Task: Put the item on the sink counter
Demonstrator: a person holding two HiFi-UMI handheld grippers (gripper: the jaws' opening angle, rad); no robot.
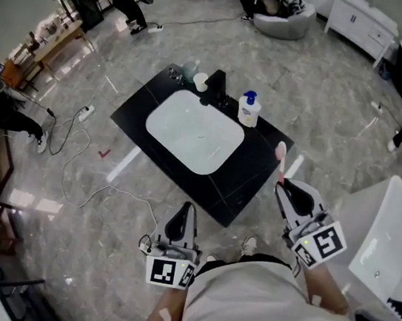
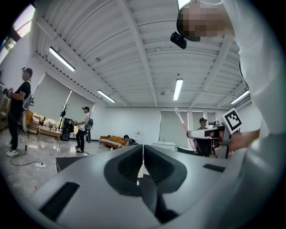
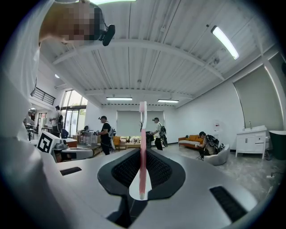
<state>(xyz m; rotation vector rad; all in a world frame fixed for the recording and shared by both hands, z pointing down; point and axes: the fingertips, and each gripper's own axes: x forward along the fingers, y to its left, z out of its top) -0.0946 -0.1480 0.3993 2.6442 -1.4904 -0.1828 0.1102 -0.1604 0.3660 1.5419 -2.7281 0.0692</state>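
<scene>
Left gripper [image 1: 186,207]: jaws pressed together, nothing between them, held low in front of the person and short of the black sink counter [image 1: 246,181].

White basin [image 1: 194,131] set into the counter; soap bottle [image 1: 249,109] at its far rim, beside the faucet [image 1: 215,87].

Pink toothbrush [image 3: 142,150]: long axis runs in line with the jaws, bristle head pointing up and away from the holder, handle end back between the pads. From above, its head shows at the counter's right edge.

Right gripper [image 1: 285,185]: pinching the toothbrush's lower handle, most of its length standing clear beyond the jaw tips.
</scene>
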